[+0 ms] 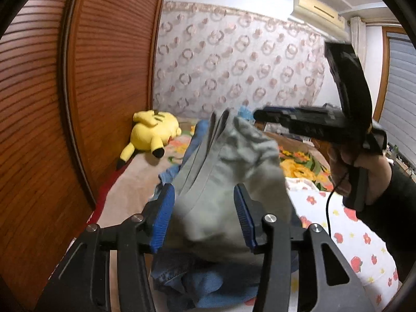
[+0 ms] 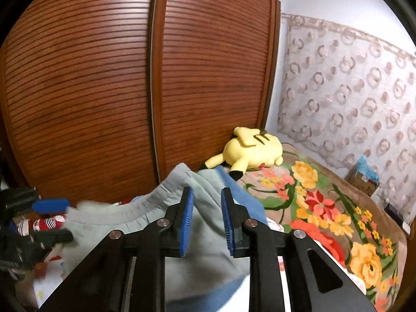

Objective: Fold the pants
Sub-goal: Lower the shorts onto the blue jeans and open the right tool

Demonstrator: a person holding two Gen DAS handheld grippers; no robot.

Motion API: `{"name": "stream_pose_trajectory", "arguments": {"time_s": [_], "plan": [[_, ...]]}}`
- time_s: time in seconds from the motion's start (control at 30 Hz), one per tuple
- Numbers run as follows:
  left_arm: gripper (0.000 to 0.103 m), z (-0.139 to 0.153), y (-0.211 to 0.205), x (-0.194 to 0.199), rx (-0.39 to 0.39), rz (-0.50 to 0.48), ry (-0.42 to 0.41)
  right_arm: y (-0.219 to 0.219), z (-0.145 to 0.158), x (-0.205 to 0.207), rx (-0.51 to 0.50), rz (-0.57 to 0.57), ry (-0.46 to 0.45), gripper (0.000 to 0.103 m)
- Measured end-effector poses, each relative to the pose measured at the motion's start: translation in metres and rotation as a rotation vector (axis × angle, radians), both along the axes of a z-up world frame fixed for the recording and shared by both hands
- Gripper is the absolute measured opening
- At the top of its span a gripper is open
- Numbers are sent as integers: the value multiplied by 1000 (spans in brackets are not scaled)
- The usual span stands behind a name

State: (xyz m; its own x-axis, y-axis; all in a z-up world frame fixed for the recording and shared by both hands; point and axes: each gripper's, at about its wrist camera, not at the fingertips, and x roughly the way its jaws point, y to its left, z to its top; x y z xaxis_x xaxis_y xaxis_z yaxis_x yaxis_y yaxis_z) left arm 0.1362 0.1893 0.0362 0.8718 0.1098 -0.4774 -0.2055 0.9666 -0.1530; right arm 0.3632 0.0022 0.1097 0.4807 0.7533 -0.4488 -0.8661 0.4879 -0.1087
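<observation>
Grey pants [image 1: 228, 171]: near folds motion-blurred, lower part hidden behind the left gripper [image 1: 205, 218] fingers. Blue jeans [image 1: 197, 280] beneath: largely covered, cut by the bottom edge. Right gripper [image 2: 206, 223]: cloth contact indeterminable. Box [image 2: 364, 179] contents too small to identify.

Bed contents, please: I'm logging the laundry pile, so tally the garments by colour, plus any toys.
Grey-green pants: 1
Blue denim garments: 1 that I can tell apart
Red-and-white striped garment: 1
Yellow plush toy: 1
Total: 4
</observation>
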Motion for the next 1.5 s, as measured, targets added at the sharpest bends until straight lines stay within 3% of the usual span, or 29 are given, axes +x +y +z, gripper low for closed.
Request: {"name": "stream_pose_trajectory", "arguments": {"time_s": [0.1, 0.27, 0.43, 0.63, 0.93, 1.2, 1.3, 1.5], "plan": [[49, 6, -3, 4, 14, -18, -19, -12, -2, -7, 13, 4, 23, 29], [49, -4, -7, 24, 20, -57, 28, -18, -22, -8, -1, 15, 78, 29], [49, -31, -11, 40, 9, -89, 121, -7, -38, 17, -42, -4, 131, 29], [49, -53, -12, 48, 2, -96, 174, 10, -44, 49, -37, -15, 195, 29], [49, -58, -18, 52, 16, -105, 179, 11, -62, 56, -37, -27, 197, 30], [50, -54, -19, 51, 15, -98, 185, 3, -54, 37, -30, -57, 184, 35], [51, -51, -19, 52, 26, -98, 186, -2, -50, 26, -19, -62, 174, 38], [69, -40, -20, 48, 32, -100, 159, -19, -45, 7, 14, -69, 175, 41]]}}
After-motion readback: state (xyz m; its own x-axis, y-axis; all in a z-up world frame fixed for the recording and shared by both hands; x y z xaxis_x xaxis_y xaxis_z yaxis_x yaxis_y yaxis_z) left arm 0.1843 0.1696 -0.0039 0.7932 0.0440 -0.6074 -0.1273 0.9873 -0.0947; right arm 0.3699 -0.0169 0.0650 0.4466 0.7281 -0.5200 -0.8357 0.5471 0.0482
